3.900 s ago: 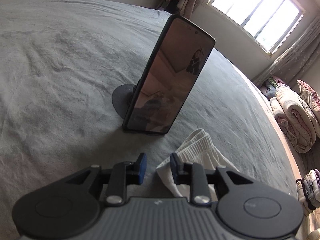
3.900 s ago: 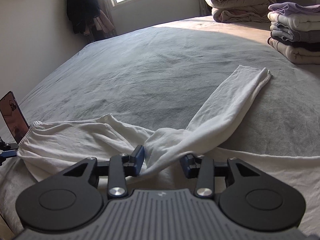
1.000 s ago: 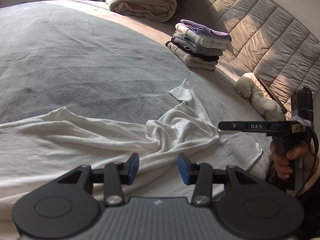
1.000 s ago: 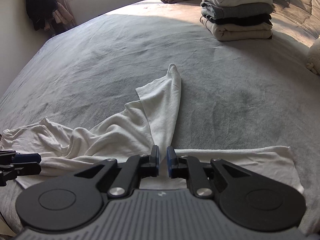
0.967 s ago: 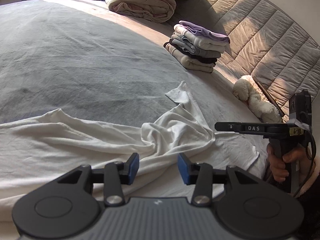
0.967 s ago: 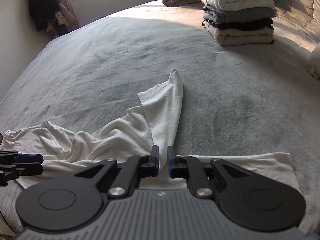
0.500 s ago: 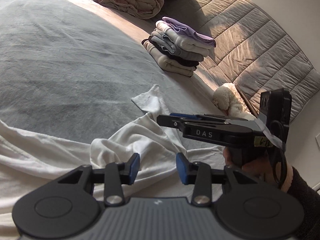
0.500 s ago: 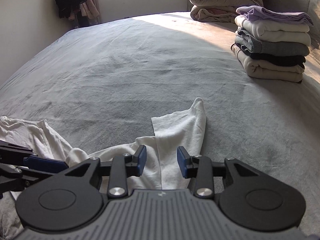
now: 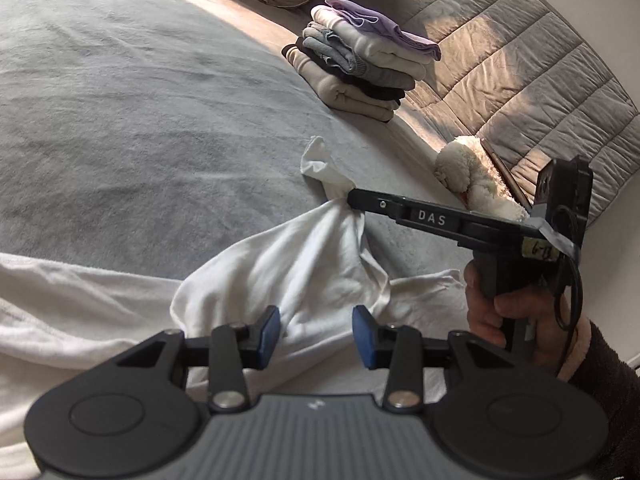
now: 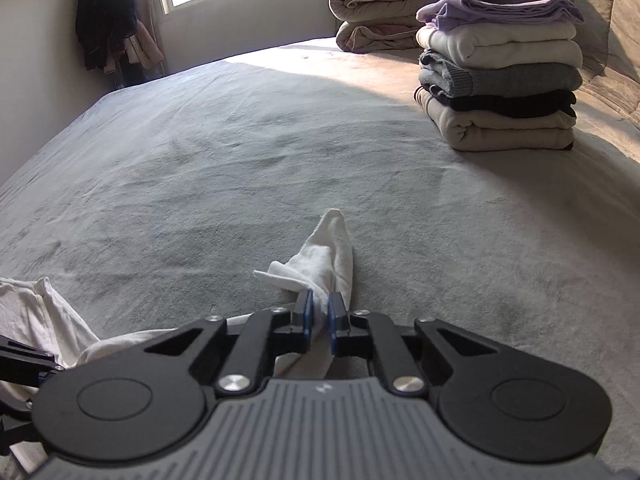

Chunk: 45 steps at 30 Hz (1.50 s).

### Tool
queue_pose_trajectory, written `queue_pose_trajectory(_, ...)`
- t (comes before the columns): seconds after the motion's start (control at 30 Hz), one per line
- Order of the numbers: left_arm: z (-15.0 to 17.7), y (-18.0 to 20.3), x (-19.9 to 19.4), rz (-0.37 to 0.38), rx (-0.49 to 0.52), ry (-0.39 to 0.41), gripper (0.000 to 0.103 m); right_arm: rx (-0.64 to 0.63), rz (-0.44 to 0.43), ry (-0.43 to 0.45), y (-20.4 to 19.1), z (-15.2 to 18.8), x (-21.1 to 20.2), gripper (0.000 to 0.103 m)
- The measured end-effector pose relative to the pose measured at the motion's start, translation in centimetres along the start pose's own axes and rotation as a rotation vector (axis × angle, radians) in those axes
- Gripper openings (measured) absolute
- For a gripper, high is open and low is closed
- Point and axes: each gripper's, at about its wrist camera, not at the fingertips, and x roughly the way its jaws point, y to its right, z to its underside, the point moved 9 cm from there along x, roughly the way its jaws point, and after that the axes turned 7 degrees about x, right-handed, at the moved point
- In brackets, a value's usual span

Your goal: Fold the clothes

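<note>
— What's the garment like?
— A white garment [image 9: 304, 264], thin and creased, spread crumpled over the grey bed [image 9: 120, 112].
— And its narrow end?
— Bunched and lifted where the right gripper [image 10: 319, 316] pinches it; the tip [image 10: 332, 236] droops forward onto the bed.

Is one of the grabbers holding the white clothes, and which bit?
Yes. The right gripper, whose jaws have just been closing, pinches the white garment near the bunched end of one leg. The left gripper is open over the cloth, holding nothing.
</note>
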Motion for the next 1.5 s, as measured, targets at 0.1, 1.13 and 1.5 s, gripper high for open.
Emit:
queue_pose_trajectory(0.1, 0.1, 0.9, 0.3, -0.005, 0.028, -0.005, 0.04, 0.077, -0.013, 0.009, 2.5, -0.1, -1.3, 0.005)
queue_pose_trajectory(1.13, -8.0, -1.3, 7.2, -0.143, -0.225, 0.009, 0.043, 0.147, -0.073, 0.042, 5.6, -1.1, -0.1, 0.002)
queue_pose_trajectory(1.5, -11.1, 0.6, 11.9, -0.15, -0.099, -0.032, 0.05, 0.204, -0.03, 0.028, 9.2, 0.1, -3.7, 0.002)
